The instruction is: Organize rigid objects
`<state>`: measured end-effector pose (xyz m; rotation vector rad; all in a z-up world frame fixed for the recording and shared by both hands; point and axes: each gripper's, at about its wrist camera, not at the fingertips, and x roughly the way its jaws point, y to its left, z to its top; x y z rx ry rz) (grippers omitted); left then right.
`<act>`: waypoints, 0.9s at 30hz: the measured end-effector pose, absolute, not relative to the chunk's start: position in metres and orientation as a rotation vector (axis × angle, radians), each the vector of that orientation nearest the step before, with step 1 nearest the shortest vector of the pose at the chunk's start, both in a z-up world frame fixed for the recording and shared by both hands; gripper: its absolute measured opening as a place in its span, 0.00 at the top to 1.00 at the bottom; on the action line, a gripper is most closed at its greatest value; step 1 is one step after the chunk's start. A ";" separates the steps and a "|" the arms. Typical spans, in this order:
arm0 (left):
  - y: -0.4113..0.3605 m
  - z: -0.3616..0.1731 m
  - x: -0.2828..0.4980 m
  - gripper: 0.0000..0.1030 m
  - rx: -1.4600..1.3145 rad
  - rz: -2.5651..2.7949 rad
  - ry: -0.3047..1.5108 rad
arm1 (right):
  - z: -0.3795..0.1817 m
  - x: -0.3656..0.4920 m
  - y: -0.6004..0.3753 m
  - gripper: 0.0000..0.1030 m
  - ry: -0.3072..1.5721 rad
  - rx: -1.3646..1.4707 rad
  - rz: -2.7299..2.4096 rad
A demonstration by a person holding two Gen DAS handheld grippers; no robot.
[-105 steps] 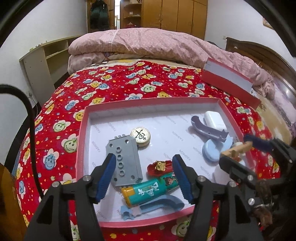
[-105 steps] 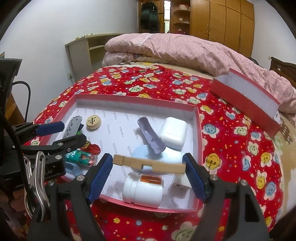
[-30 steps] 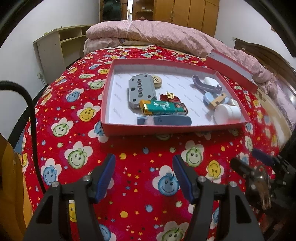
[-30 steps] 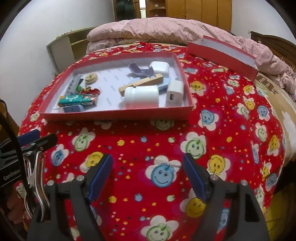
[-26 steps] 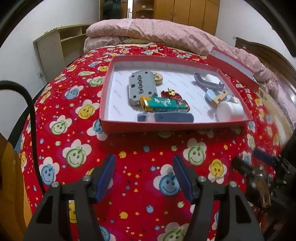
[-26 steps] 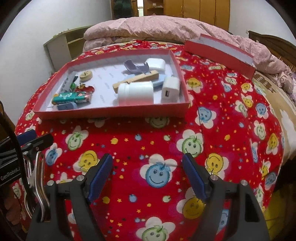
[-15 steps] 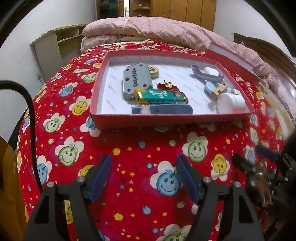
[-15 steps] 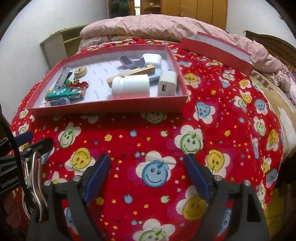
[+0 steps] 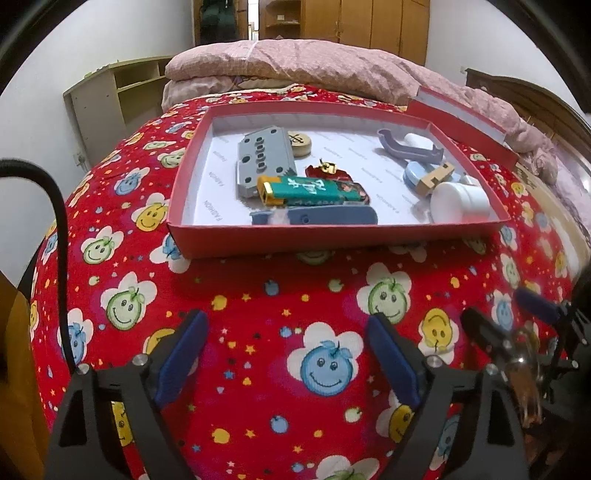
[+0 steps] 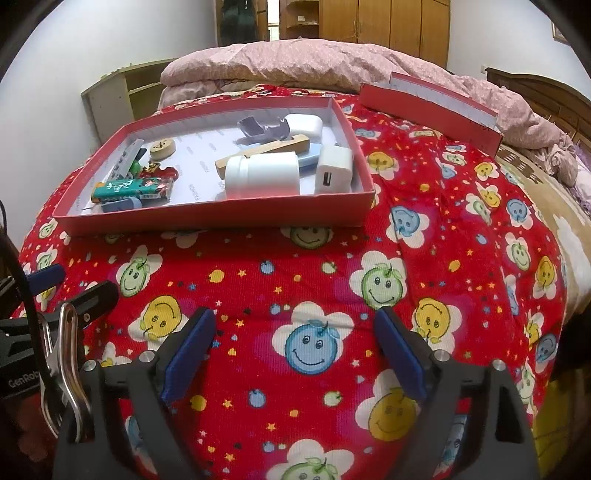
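Hovering empty over the smiley bedspread [image 9: 280, 295], the left gripper [image 9: 288, 354] and right gripper [image 10: 295, 354] both hold their jaws wide apart, well short of the red tray [image 10: 221, 216] where every item lies. Any remaining tidying, judged from here, needs a level approach over the near wall.

Both views are taken low over the near end of the bed [image 9: 280, 295], facing along it toward the wardrobe [image 9: 369, 26] at the far wall. The red box [image 9: 332, 236] is seen ahead, well apart from each lens. The left view is set left of the right one. The box, the red cover and the pink quilt [image 10: 314, 62] are shared by both.
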<state>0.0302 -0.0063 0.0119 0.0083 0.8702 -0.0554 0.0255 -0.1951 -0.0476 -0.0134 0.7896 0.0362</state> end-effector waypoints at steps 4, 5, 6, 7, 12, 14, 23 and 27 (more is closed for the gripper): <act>-0.006 0.012 0.030 0.11 0.006 -0.052 0.871 | -0.048 0.025 -0.195 0.13 0.788 -0.014 0.036; -0.006 0.012 0.030 0.11 0.006 -0.050 0.871 | -0.048 0.025 -0.195 0.13 0.788 -0.014 0.037; -0.006 0.012 0.030 0.11 0.007 -0.049 0.871 | -0.048 0.025 -0.195 0.13 0.787 -0.014 0.037; -0.006 0.012 0.030 0.11 0.008 -0.049 0.871 | -0.048 0.025 -0.195 0.13 0.787 -0.014 0.037; -0.007 0.011 0.030 0.11 0.009 -0.048 0.871 | -0.048 0.025 -0.195 0.13 0.788 -0.013 0.037; -0.007 0.011 0.030 0.10 0.010 -0.048 0.872 | -0.048 0.025 -0.195 0.13 0.788 -0.014 0.036; -0.006 0.010 0.030 0.09 0.008 -0.046 0.874 | -0.048 0.025 -0.195 0.13 0.787 -0.014 0.036; -0.006 0.010 0.030 0.09 0.009 -0.046 0.874 | -0.048 0.025 -0.195 0.13 0.787 -0.014 0.036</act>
